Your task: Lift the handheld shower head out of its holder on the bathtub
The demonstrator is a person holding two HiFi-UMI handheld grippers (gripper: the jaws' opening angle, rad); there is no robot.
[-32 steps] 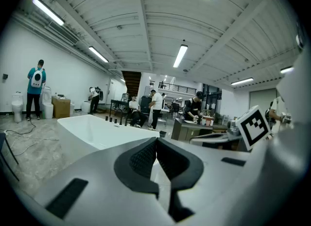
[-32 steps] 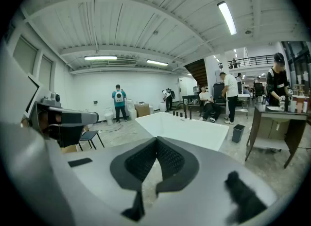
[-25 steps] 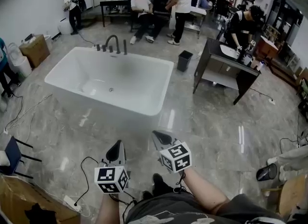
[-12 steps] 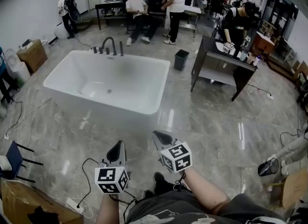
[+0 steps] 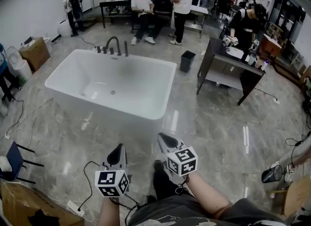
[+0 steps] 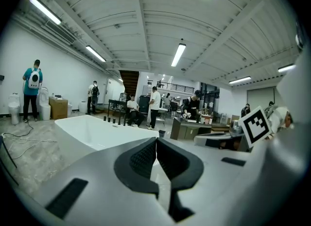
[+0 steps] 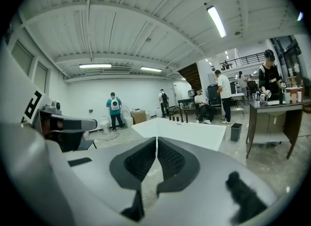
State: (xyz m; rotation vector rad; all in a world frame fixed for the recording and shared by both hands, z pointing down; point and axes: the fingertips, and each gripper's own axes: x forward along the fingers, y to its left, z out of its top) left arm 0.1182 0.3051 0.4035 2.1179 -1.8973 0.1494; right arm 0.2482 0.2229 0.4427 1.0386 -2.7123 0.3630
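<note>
The white bathtub (image 5: 160,91) stands on the marble floor, well ahead of me. Dark fittings line its far rim: a curved spout (image 5: 114,43) and, at their right end, a slim upright rod that looks like the handheld shower head (image 5: 126,48). Both grippers hang low near my body, far from the tub. My left gripper (image 5: 116,152) is shut with nothing in it, and my right gripper (image 5: 164,139) is shut and empty too. The tub (image 6: 97,130) shows beyond the left gripper's touching pads (image 6: 146,157). The right gripper view shows the tub (image 7: 184,132) past its closed pads (image 7: 143,162).
A dark vanity table (image 5: 228,69) stands right of the tub, a black bin (image 5: 186,60) beside it. Several people sit and stand at the back. A cardboard box (image 5: 35,50), a blue chair (image 5: 12,157) and floor cables with a power strip (image 5: 73,205) lie left.
Both grippers have drifted slightly down and right in the head view and stay shut. The head view has swung a little. The people at the back have shifted.
</note>
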